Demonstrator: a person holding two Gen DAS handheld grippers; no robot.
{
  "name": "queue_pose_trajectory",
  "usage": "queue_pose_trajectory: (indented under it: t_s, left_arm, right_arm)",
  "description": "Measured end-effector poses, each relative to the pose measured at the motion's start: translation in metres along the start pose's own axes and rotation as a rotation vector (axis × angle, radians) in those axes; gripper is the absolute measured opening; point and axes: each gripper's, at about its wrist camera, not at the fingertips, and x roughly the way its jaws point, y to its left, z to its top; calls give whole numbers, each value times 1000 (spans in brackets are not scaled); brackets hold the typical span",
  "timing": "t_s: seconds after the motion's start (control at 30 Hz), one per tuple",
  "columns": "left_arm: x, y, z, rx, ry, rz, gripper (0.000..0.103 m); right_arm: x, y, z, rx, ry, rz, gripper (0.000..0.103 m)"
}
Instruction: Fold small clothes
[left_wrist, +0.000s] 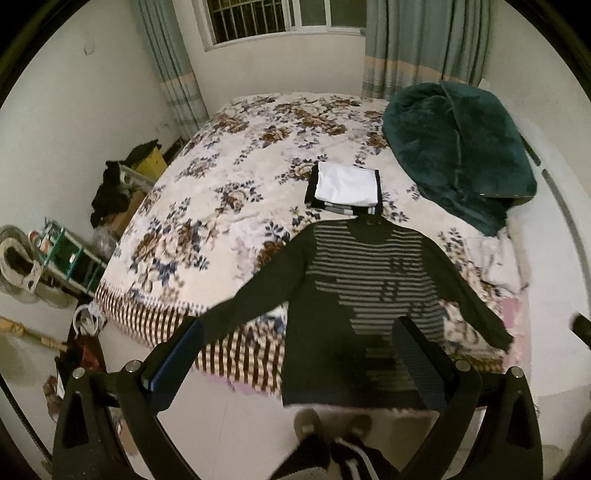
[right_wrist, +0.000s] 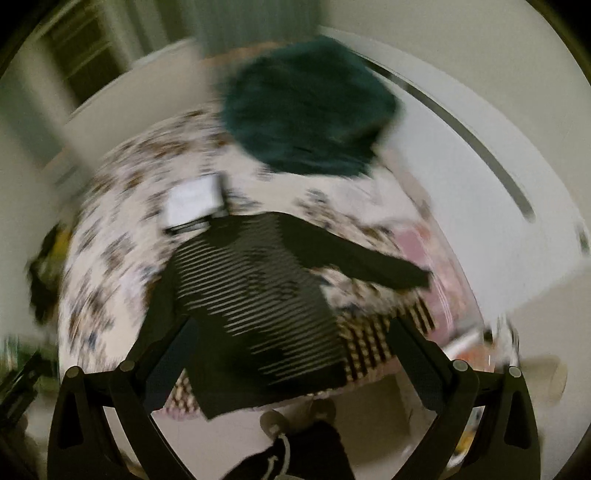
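Note:
A dark long-sleeved sweater with grey stripes (left_wrist: 373, 280) lies spread flat on the near end of the bed, sleeves out to both sides, hem hanging over the bed's edge. It also shows in the blurred right wrist view (right_wrist: 258, 295). My left gripper (left_wrist: 299, 332) is open and empty, held above the sweater's lower part. My right gripper (right_wrist: 291, 328) is open and empty, above the sweater's hem. A folded stack with a white garment on top (left_wrist: 345, 188) lies just beyond the sweater's collar, also in the right wrist view (right_wrist: 194, 205).
The bed has a floral cover (left_wrist: 229, 177). A dark green plush blanket (left_wrist: 458, 158) is heaped at the bed's right side. Clutter, a yellow box (left_wrist: 149, 164) and a green rack (left_wrist: 70, 254) stand along the left wall. My feet (left_wrist: 332, 432) stand on the floor below.

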Motion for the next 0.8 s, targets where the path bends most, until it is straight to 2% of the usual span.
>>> queue_pose_trajectory:
  t_s: [0.17, 0.23, 0.37, 0.47, 0.53, 0.67, 0.8]
  left_arm:
    - [86, -22, -5, 53, 50, 50, 103]
    - [128, -36, -10, 81, 118, 69, 103]
    - [206, -67, -18, 95, 239, 133, 103]
    - [248, -87, -21, 103, 286, 180, 103]
    - [281, -107, -20, 106, 303, 210, 103]
    - [336, -138, -22, 98, 345, 225, 103]
    - [386, -178, -28, 118, 382, 218, 103]
  right_arm:
    - [112, -117, -18, 302, 119, -116, 103]
    - [159, -163, -28, 421, 168, -152, 103]
    - [254, -256, -50, 674, 261, -160, 103]
    - [316, -318, -52, 802, 256, -180, 99]
    - [351, -347, -41, 834, 229, -206, 97]
    - [427, -391, -3, 817, 203, -258, 97]
    - [521, -424, 24, 793, 285, -277, 97]
